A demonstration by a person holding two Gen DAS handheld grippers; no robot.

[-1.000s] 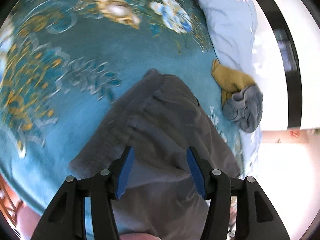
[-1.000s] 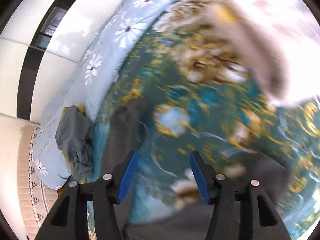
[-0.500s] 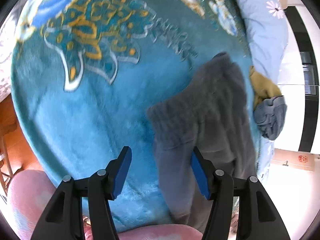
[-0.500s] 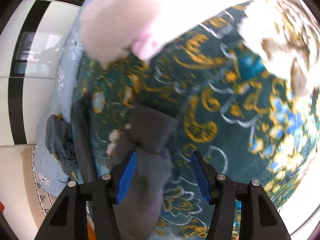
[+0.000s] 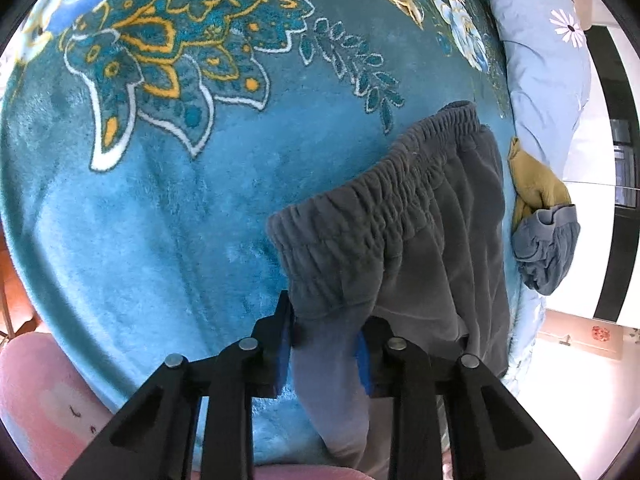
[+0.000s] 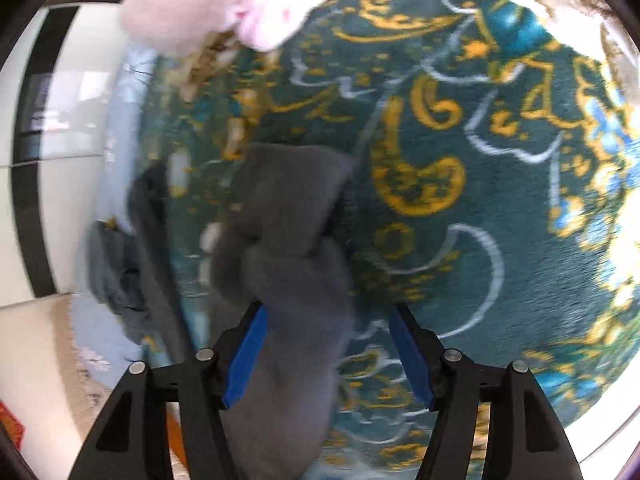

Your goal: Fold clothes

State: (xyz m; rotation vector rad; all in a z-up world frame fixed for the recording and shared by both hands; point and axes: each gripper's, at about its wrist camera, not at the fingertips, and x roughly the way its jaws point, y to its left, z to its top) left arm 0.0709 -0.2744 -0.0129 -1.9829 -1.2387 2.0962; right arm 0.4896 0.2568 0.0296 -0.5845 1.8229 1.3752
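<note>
Grey trousers (image 5: 420, 232) with a gathered elastic waistband lie on a teal patterned blanket (image 5: 160, 200). My left gripper (image 5: 323, 350) is at the near corner of the waistband, its jaws closing, and the blue pads pinch the cloth between them. In the right wrist view the grey trouser leg (image 6: 288, 240) lies crumpled on the blanket (image 6: 480, 240). Above it my right gripper (image 6: 330, 356) has its jaws opening. The leg runs through the left part of the gap, and neither pad presses on it.
A mustard garment (image 5: 536, 184) and a blue-grey garment (image 5: 548, 252) lie bunched at the blanket's right edge, below a light blue flowered pillow (image 5: 548, 60). A pink sleeve (image 5: 48, 408) shows at the lower left. Pink fabric (image 6: 208, 4) blurs across the top of the right wrist view.
My left gripper sank onto the waistband corner and closed on it. My right gripper swung over the trouser leg, came closer to it, and its jaws widened a little.
</note>
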